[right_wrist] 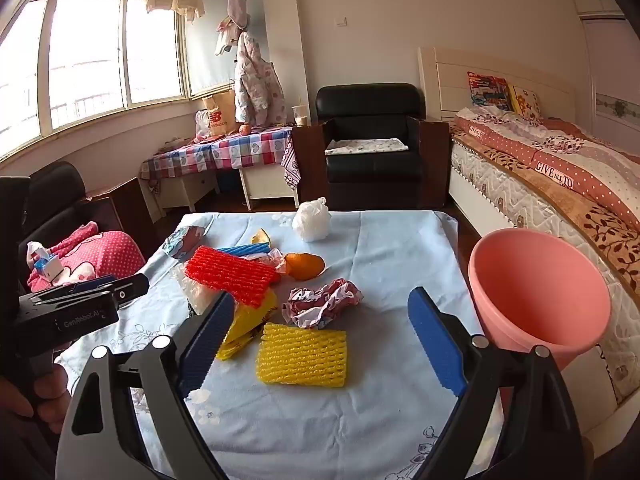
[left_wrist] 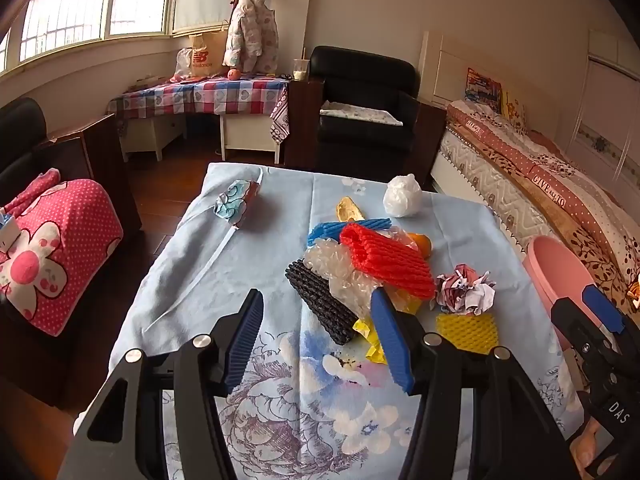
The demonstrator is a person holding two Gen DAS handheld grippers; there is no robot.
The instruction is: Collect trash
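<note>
Tabletop [right_wrist: 400, 248] under a pale blue floral cloth, bearing all the scattered trash; pink basin [right_wrist: 540, 296] at its right edge, apparently the receptacle, nothing visible inside it; red foam net [right_wrist: 232, 276] atop the central heap, overlapping a blue foam net [right_wrist: 244, 249] and clear crinkled plastic [left_wrist: 340, 272]; black foam net [left_wrist: 320, 304] on the heap's left; yellow foam net [right_wrist: 302, 356] lying apart, nearest the right gripper [right_wrist: 320, 344]; crumpled paper [right_wrist: 322, 304] just beyond it; white plastic bag [right_wrist: 310, 220] at the far side; orange peel [right_wrist: 305, 266] beside the heap. Left gripper [left_wrist: 320, 340] with jaws apart, holding nothing, above the black net's near end; right gripper likewise spread and unladen. Judged step: collection not yet begun; next move calls for lowering over one piece, probably the yellow net, closing, then carrying it to the basin.
</note>
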